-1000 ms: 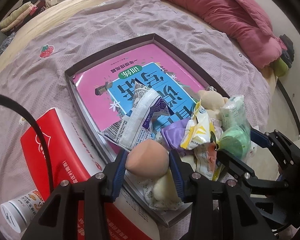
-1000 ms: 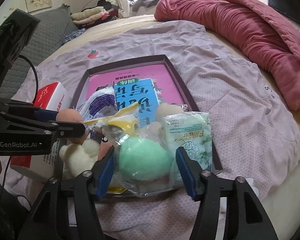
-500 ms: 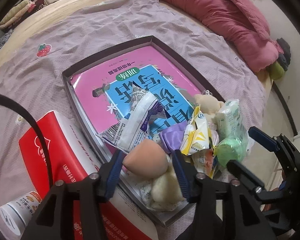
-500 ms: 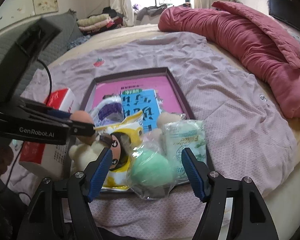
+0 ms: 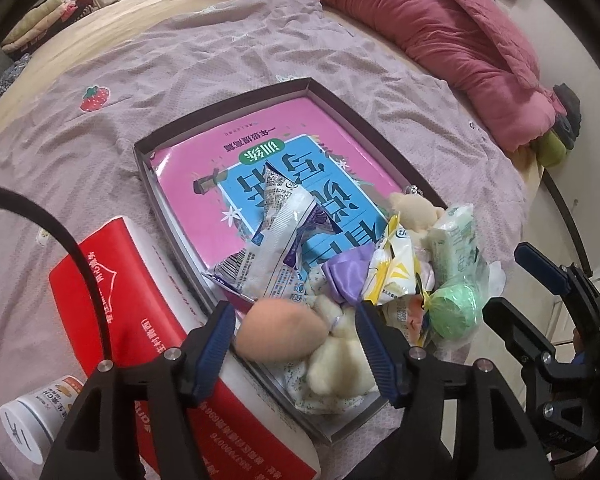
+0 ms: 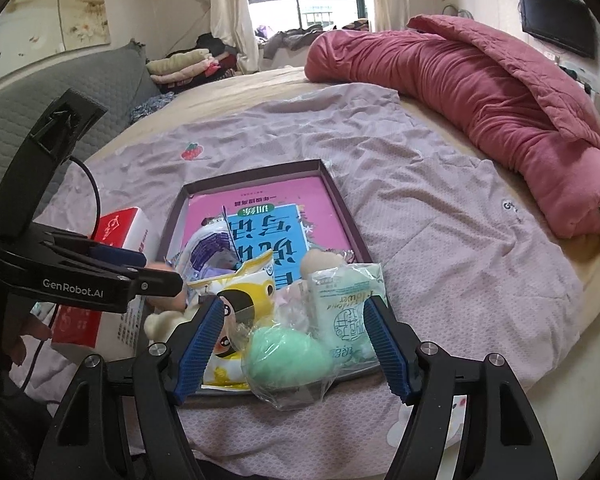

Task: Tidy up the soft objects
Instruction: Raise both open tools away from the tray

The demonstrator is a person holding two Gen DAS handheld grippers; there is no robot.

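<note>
1. The left gripper (image 5: 296, 344) is seen with its jaws just opened around the peach sponge (image 5: 281, 330); its pads stand clear of the sponge, so nothing is clamped.
2. The right gripper (image 6: 296, 340) is spread wide, having just been opening, with the bagged green sponge (image 6: 288, 360) lying loose between its fingers and not pressed.
3. Both sponges are found at the near end of the shallow box (image 5: 142, 160), among snack packets (image 5: 278, 248) and a cream plush toy (image 5: 340, 360), on top of a pink book (image 5: 260, 148).
4. The sponges are judged light, squashy and springy; a gentle grip across the widest part is advised.
5. The green sponge's clear bag is judged slippery and crinkly, so it is better taken through the film at the sponge itself, not at loose plastic.
</note>
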